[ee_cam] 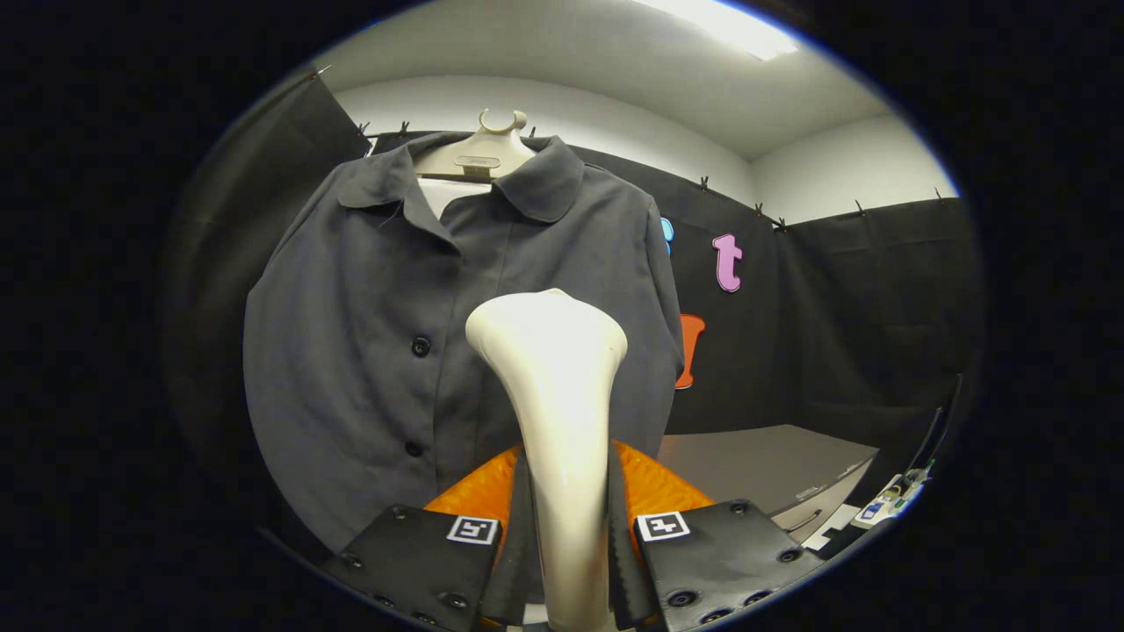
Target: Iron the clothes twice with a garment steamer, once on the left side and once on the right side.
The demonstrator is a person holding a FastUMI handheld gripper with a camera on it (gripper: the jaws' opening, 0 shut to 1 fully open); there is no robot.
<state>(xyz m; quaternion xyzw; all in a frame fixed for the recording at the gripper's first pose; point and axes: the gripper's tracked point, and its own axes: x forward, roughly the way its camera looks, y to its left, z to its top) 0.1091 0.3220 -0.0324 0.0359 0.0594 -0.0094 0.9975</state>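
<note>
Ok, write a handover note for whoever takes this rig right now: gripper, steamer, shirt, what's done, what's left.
Gripper: shut on the garment steamer, both fingers pressing on its handle, head pointing up toward the shirt.
Shirt: dark grey, buttoned, hanging on a hanger against the booth's wall, just beyond the steamer head. Whether the head touches the fabric cannot be told.
Steamer head sits before the shirt's panel right of the button line.
Done: steamer picked up and brought to the shirt. How many passes are finished cannot be told.
Left: confirm passes, one on each side.
</note>
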